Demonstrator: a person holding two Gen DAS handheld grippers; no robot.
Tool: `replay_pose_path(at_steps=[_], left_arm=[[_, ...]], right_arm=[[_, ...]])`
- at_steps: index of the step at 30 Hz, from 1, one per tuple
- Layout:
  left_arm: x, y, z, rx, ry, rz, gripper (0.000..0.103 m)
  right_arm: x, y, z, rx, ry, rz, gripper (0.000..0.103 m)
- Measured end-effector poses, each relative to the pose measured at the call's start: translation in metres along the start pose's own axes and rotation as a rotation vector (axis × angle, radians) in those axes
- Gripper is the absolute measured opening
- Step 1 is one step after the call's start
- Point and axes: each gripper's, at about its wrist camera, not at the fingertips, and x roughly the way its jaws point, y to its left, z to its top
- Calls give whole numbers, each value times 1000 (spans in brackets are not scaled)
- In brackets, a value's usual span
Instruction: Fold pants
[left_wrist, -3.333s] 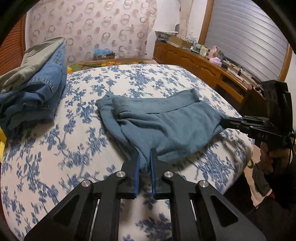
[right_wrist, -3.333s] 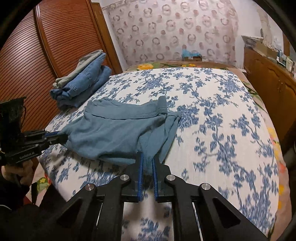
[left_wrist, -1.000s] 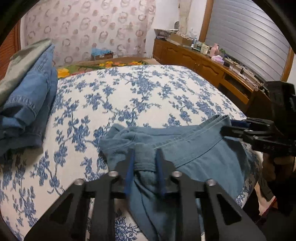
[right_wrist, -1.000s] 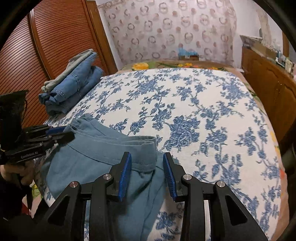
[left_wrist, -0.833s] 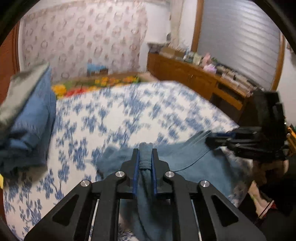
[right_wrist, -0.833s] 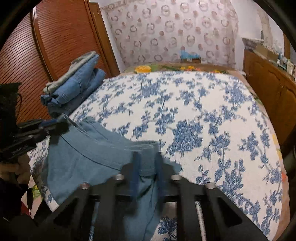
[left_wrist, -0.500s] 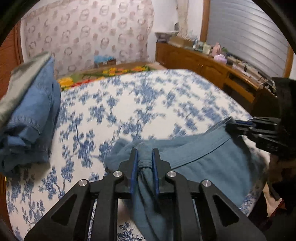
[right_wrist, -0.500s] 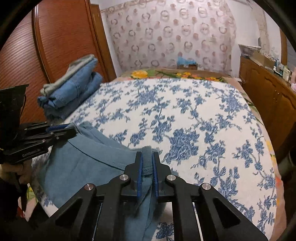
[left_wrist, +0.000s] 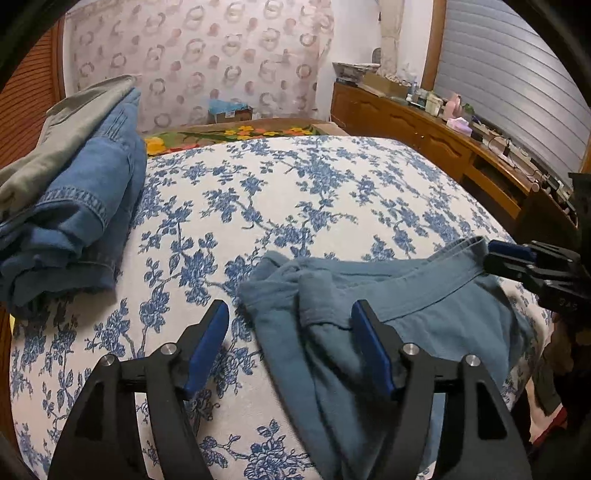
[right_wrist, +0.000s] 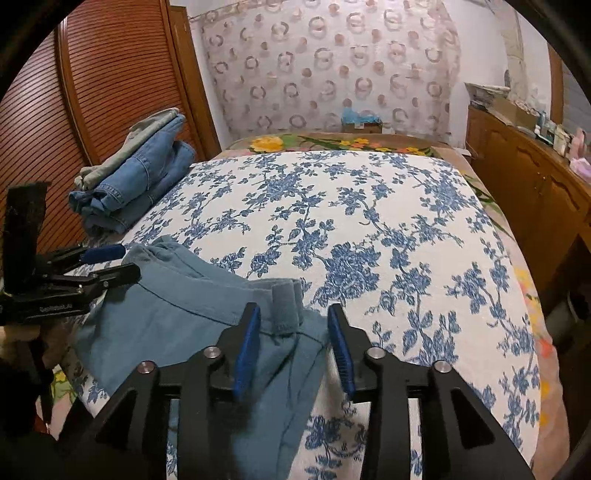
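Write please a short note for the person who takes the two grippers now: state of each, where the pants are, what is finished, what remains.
Left hand-held gripper: open, jaws just opened, pants corner lies loose between them.
Right hand-held gripper: open, jaws just opened, waistband end between them, not pinched.
Teal pants: folded over at the near edge of the flowered bed, partly hanging off.
Folded jeans stack: far left corner.
Left: probably tidy the fold, then stack.

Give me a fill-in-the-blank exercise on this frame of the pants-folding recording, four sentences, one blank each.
1. The teal pants lie on a bedspread printed with blue ____.
2. The left hand-held gripper has its jaws ____, having just widened, cloth lying loose between them.
3. The right hand-held gripper is ____ too.
4. The folded jeans sit beside a slatted ____ door.

Missing words: flowers; open; open; wooden
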Motion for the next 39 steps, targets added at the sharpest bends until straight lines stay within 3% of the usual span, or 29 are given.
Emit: replay_pose_path(at_steps=[11,24,36,39], left_arm=[[11,6,-7,-38,29,-18,76],[12,8,-7,-46,29,-30,77],[13,6,-7,-38,39,-32,80],[13,6,-6,-46,39,-33,80]], right_arm=[[6,-8,-9,31,77,2,47],[32,-1,7,14,121,35,47],[30,3,-5,4,68,41,47],[28,6,-7,-1,65,38,40]])
